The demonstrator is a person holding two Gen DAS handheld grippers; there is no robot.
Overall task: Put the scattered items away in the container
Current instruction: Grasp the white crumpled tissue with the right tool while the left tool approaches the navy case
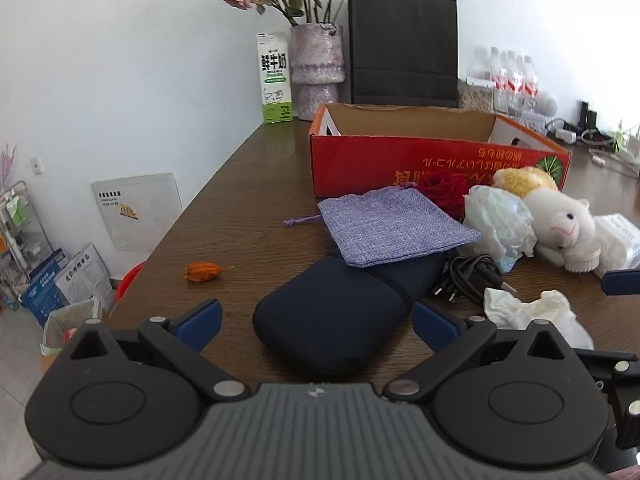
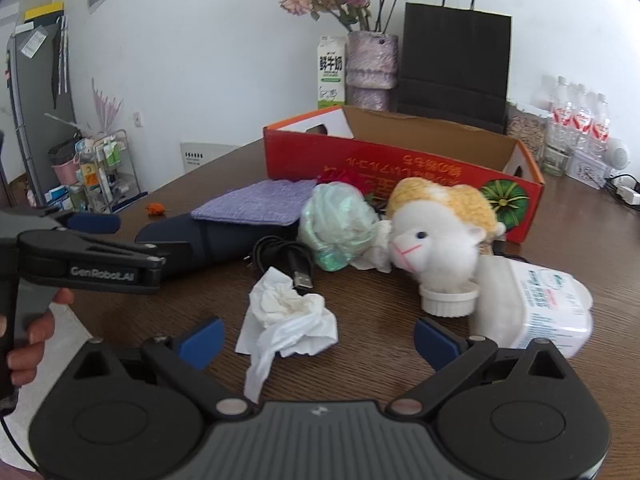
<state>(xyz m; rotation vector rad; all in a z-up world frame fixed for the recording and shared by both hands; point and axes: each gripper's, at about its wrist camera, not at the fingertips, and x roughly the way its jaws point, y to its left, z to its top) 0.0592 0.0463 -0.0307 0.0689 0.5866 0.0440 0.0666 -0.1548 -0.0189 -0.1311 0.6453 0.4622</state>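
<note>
An open red cardboard box stands at the back of the brown table. In front of it lie a lilac cloth pouch, a dark blue soft case, a black cable, a crumpled plastic bag, a white plush lamb, crumpled tissue and a wipes pack. My left gripper is open, its fingers either side of the blue case. My right gripper is open around the tissue.
A milk carton, a vase of dried roses and a black paper bag stand behind the box. Water bottles are at the back right. A small orange dried fruit lies near the table's left edge.
</note>
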